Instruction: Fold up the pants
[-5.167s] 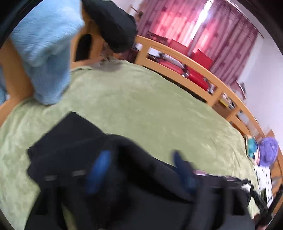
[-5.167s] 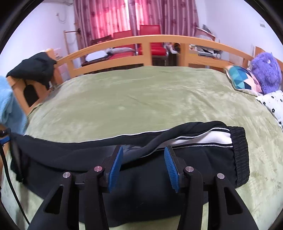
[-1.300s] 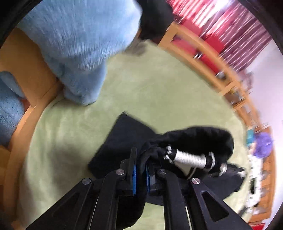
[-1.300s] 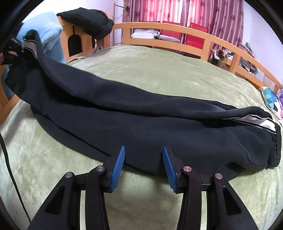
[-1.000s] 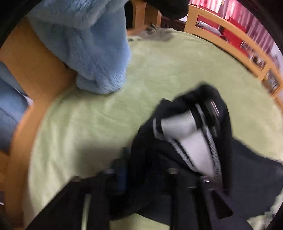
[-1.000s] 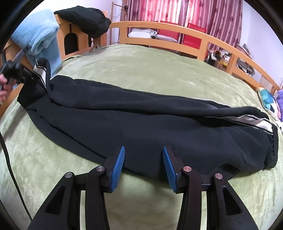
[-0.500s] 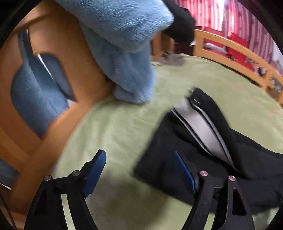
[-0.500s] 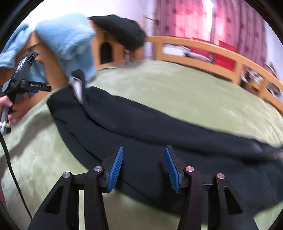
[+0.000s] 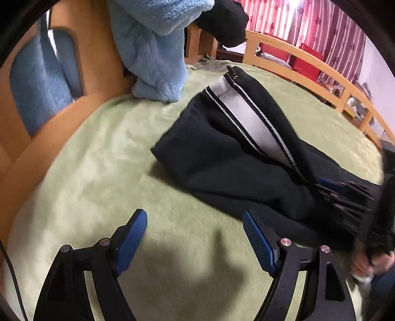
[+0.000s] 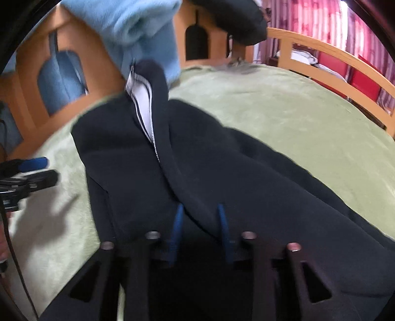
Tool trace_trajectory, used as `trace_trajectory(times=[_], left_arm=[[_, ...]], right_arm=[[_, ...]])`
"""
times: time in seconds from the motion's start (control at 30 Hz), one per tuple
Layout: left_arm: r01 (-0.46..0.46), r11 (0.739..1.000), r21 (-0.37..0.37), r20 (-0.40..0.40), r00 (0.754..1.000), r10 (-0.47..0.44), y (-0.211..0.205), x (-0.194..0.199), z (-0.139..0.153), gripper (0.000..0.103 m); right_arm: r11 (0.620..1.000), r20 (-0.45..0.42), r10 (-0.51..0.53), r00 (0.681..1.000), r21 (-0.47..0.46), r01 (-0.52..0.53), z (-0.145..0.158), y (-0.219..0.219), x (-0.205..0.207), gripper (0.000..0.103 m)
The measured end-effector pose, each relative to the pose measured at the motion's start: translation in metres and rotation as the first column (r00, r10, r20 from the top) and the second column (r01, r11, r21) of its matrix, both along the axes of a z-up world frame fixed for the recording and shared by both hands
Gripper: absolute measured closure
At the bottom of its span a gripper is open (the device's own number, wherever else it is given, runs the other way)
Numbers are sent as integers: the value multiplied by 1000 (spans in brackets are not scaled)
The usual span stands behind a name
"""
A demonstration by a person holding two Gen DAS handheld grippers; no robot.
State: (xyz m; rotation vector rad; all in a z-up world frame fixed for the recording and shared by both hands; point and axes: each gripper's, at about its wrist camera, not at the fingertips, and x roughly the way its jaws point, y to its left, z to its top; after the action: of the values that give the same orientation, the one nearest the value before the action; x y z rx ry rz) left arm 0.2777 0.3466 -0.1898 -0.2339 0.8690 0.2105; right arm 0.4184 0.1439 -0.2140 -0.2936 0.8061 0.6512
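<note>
Black pants [image 9: 222,158] with a grey-white side stripe [image 9: 249,121] lie on the green bedspread [image 9: 103,158], their leg end toward the wooden headboard. My left gripper [image 9: 195,237] is open and empty over bare bedspread, just short of the pants' near edge. My right gripper [image 10: 200,222] is over the pants [image 10: 222,160], its blue pads on either side of a raised black fold; the view is blurred. The right gripper also shows at the right of the left wrist view [image 9: 345,195], and the left gripper at the left of the right wrist view [image 10: 32,170].
A light blue fleece [image 9: 153,49] and a black garment [image 9: 222,19] hang over the wooden headboard [image 9: 93,74]. A wooden bed rail [image 9: 308,66] runs along the far side, with red chairs and pink curtains behind.
My left gripper has let go of the leg end, opened, and drawn back onto bare bedspread. My right gripper has moved forward onto the pants, around a fold.
</note>
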Motion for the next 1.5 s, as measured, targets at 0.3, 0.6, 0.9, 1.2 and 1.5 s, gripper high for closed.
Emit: trace_trajectory(times=[0.3,0.6,0.9,1.2,1.5], left_arm=[[-26,996,-86,31,999,28,13,-23,-2,25],[50,991,-125,38,998,-45,-4,-8,0,25],[97,951,-294,101,992,-70,-34,37,-5,34],[-23,912,-409,-14,1000,19,-36,55,-37,49],[-112,877,-468,-18,993,117,-32,73,-44,48]], right_arm=[[991,118,-122,986,73,114,61,-3,54,98],[986,223,-154,963,-25,163,66,-18,39,70],[966,204,-226,952,-81,247,47,-139,-72,68],[939,203,-295,934,-119,322,8,-186,-101,68],[961,238,-246,940,-67,268,12,-172,-109,66]])
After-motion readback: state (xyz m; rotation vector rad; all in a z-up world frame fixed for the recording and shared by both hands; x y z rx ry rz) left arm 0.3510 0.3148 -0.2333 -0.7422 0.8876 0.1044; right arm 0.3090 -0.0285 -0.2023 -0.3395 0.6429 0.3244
